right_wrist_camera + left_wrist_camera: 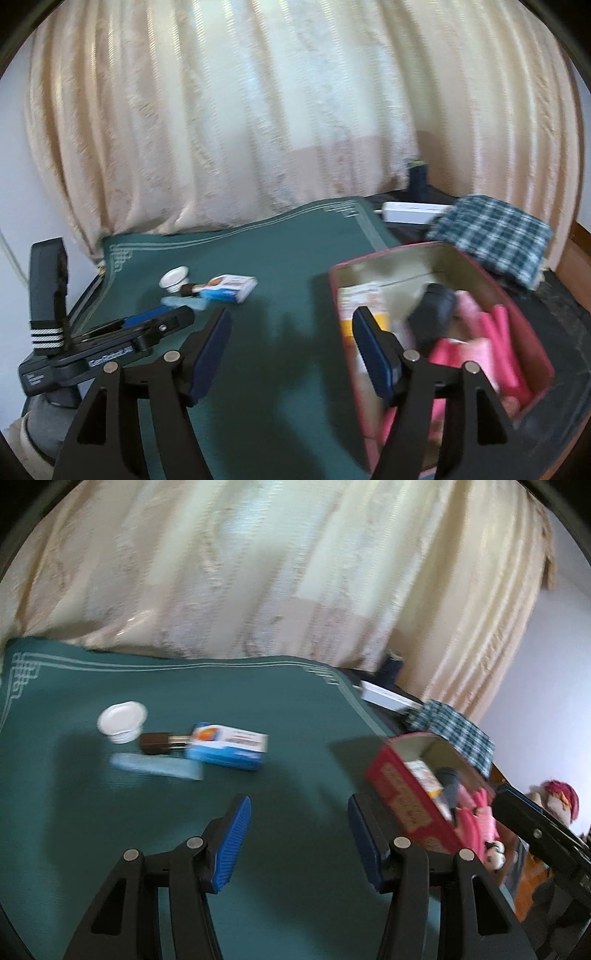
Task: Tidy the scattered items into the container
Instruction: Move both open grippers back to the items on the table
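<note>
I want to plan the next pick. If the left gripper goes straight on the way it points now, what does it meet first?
Most likely only the bare green mat. The left gripper is open and empty. The blue and white box lies left of that line, the red tin right of it. Depth is unclear in this blurred view.

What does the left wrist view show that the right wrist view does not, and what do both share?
Only the left wrist view shows a red-haired doll beyond the table and the red tin's patterned outer side. Only the right wrist view shows the tin's whole interior and the left tool from outside. Both show the green mat, the white cap, the blue-and-white box, the plaid cloth and the curtain.
</note>
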